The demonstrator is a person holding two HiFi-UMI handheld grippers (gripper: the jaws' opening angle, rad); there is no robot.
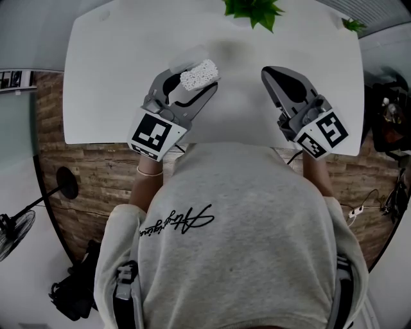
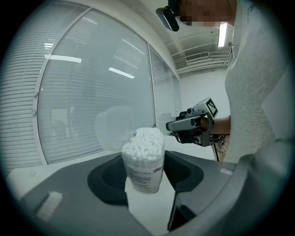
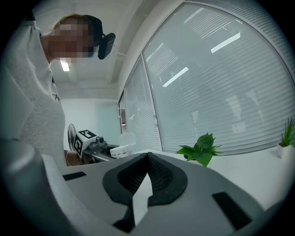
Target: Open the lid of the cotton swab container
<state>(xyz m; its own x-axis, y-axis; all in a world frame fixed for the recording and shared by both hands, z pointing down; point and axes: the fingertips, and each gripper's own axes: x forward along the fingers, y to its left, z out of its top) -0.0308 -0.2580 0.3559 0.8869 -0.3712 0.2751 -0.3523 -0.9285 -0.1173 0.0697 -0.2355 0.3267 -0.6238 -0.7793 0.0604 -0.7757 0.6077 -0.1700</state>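
A clear cotton swab container, packed with white swabs, stands upright between the jaws of my left gripper, which is shut on its body. Its translucent lid is flipped back behind the swabs, leaving the top uncovered. In the head view the container sits in the left gripper over the white table, with the lid hanging off its far side. My right gripper is off to the right, shut and holding nothing. In the right gripper view its jaws meet with nothing between them.
A green potted plant stands at the table's far edge, and another small plant sits at the far right corner. The person's grey sweater fills the near part of the head view. A window with blinds lies behind the table.
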